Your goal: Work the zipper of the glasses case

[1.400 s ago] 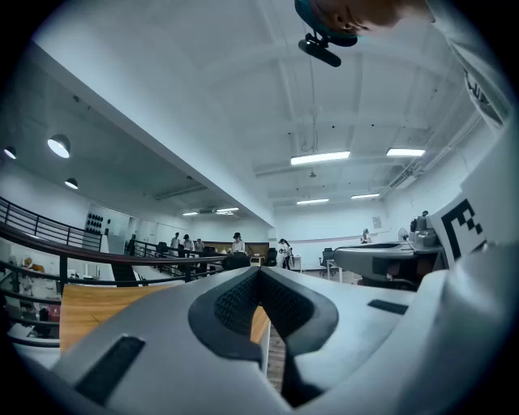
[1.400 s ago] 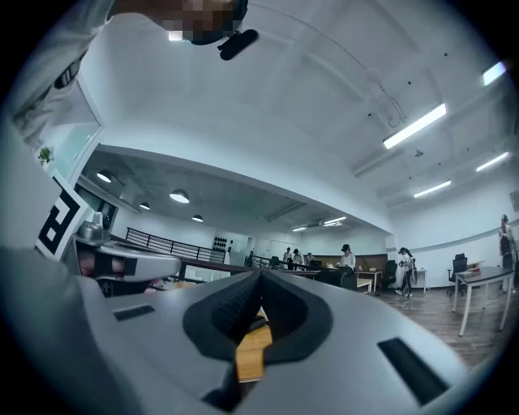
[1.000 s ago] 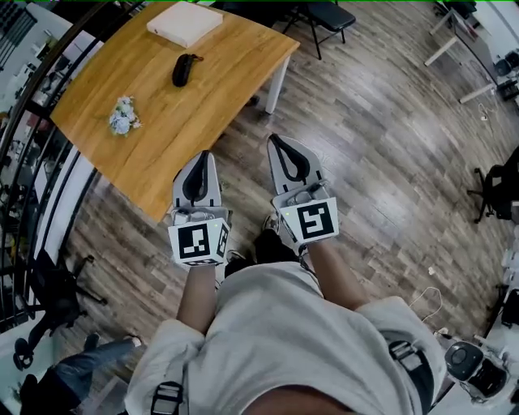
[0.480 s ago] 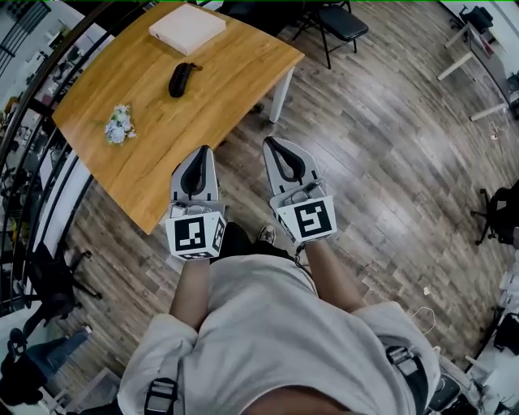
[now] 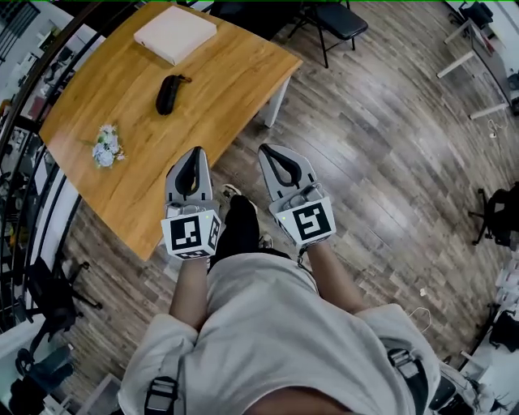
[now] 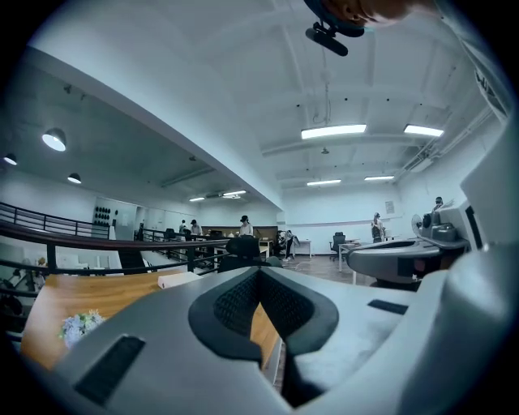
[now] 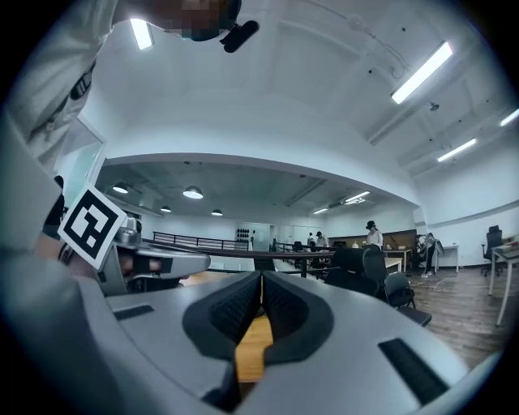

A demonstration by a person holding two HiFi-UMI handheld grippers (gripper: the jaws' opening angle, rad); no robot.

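A black zippered glasses case [image 5: 168, 93] lies on the wooden table [image 5: 203, 81], well ahead of both grippers. My left gripper [image 5: 195, 152] is held level over the table's near edge, jaws shut with nothing between them. My right gripper [image 5: 268, 151] is beside it over the wooden floor, off the table's corner, also shut and empty. In the left gripper view the closed jaw tips [image 6: 259, 271] meet above the tabletop [image 6: 97, 296]; the case is hidden there. In the right gripper view the shut jaw tips [image 7: 261, 277] stand over a strip of tabletop [image 7: 253, 348].
A flat white box [image 5: 175, 33] lies at the table's far end, and a small bunch of pale flowers [image 5: 105, 147] sits near its left edge. A black railing [image 5: 32, 203] runs along the left. Office chairs [image 5: 334, 20] stand beyond the table; a person's dark shoe [image 5: 242, 212] is between the grippers.
The person has walked toward the table. Both grippers moved forward with them, staying shut; the left one now reaches over the table's near edge. The case has not moved.
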